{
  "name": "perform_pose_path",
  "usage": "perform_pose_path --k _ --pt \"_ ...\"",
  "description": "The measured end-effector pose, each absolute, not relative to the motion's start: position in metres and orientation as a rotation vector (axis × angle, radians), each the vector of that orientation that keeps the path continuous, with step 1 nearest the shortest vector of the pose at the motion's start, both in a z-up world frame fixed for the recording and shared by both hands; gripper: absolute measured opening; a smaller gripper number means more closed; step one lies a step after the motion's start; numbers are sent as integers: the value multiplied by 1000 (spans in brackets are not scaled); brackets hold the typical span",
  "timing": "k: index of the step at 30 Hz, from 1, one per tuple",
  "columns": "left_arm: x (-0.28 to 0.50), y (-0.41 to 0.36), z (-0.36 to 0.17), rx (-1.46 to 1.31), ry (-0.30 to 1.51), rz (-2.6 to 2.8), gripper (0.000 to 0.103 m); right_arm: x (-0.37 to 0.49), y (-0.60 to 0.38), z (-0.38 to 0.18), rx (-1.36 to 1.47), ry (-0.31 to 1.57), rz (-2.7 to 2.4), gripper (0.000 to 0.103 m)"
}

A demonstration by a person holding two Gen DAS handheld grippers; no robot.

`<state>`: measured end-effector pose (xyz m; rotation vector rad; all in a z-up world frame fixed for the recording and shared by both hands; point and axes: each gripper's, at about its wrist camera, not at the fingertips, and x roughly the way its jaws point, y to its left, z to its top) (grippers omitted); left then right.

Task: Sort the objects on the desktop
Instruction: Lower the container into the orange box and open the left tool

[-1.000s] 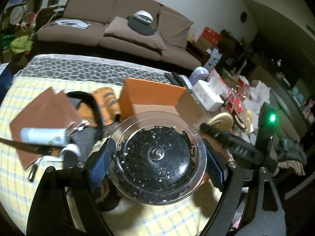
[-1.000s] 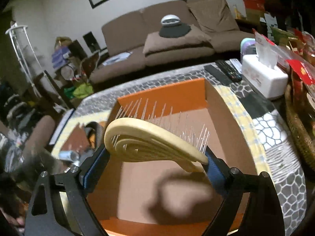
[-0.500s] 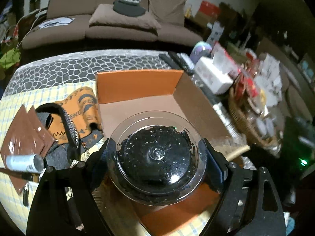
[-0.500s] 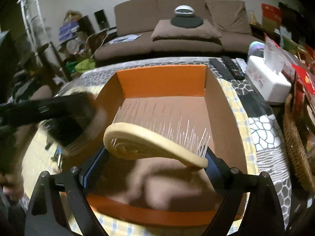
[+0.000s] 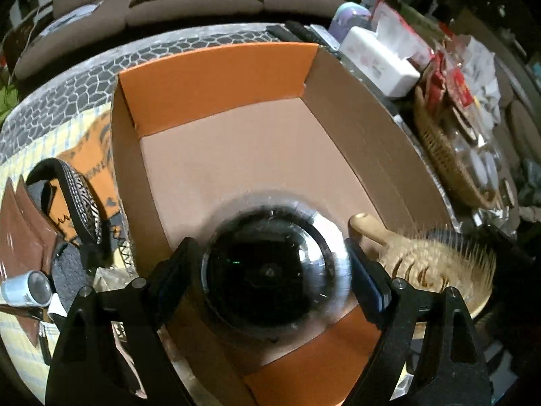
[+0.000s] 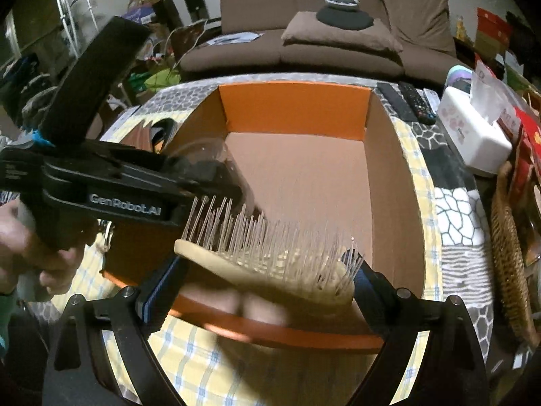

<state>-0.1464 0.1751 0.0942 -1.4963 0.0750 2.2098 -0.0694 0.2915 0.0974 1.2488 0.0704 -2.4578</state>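
Container (image 5: 270, 264) now over box (image 5: 216, 74), clamped between jaws.

Matt cardboard box (image 5: 257, 155), glossy clear-plastic container (image 5: 270, 267) (dark inside), wooden hairbrush (image 6: 270, 270).

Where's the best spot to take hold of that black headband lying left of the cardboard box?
Grip the headband at the top of its arch, coming straight down with a hand-held gripper's fingers across the narrow band. The arch stands up off the orange cloth there, free of the box wall; its lower ends run into clutter.
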Motion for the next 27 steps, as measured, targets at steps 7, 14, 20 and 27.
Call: perform_pose_path --k 7,14,20,27 --pt "-142 178 96 -1546 167 2186 79 -69 288 94 1266 88 -2441 92" --pt "-134 153 130 -1443 53 2247 79 -76 277 90 1259 86 -2447 92" --pt "-120 122 156 -1358 -53 2298 79 -85 243 76 1347 245 -2473 91" --pt "-111 102 145 -1390 -86 2293 79 -90 244 73 1474 208 -2457 93"
